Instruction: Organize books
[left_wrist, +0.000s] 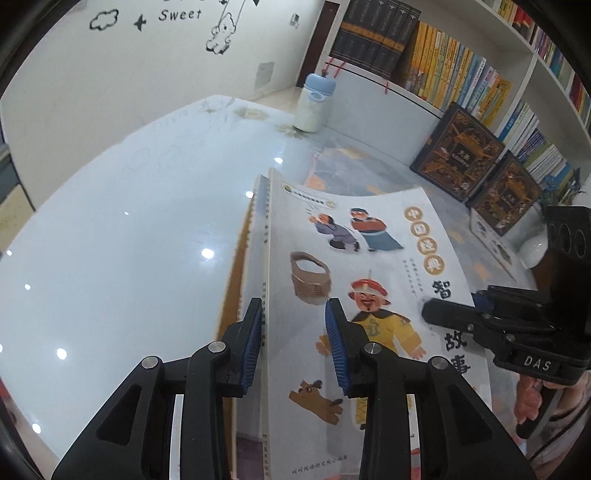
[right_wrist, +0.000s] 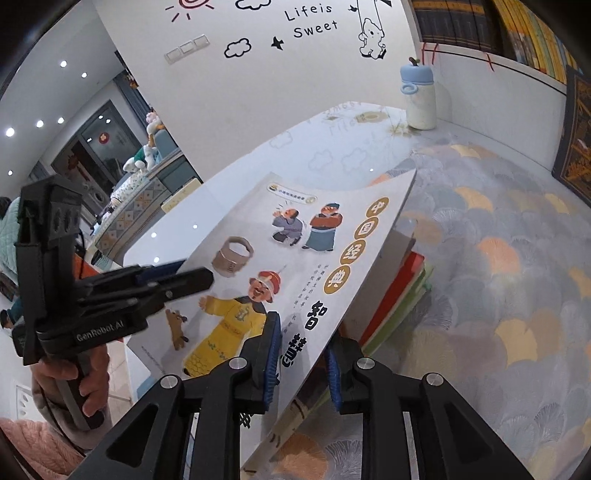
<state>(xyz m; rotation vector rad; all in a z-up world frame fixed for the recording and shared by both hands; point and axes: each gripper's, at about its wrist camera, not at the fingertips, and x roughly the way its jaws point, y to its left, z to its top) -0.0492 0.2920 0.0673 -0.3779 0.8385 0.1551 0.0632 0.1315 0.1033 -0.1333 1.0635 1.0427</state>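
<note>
A glossy white table (left_wrist: 122, 229) fills the left of the left wrist view, its sheen catching ceiling lights. Behind it a white wall carries black decals – a cloud, a bird, the word "Sweet". Further right a bottle (left_wrist: 314, 103) with a blue cap stands upright near the table's far edge. Right of that a white shelf (left_wrist: 532, 66) runs along the wall, packed with upright spines, and two dark ornate boxes (left_wrist: 458, 151) lean against its foot. In the right wrist view the right part of the table wears a mat (right_wrist: 498, 258) with a fan pattern.

The book (left_wrist: 354, 266) – a thin picture book with a white cover and cartoon figures – is held tilted above the table's near right part. Its long axis runs away from the cameras, top edge pointing toward the far wall. The spine is on the left and sits higher, and the cover slopes down to the right. The far right corner curls upward.

The left gripper (left_wrist: 295, 343) straddles the spine edge near the bottom, with a clear gap between its right pad and the cover. The right gripper (right_wrist: 303, 354) straddles the opposite long edge, jaws narrow, with the edge between its pads; whether they press is unclear. Under that edge lies a stack (right_wrist: 399, 299) of flat books on the mat.
</note>
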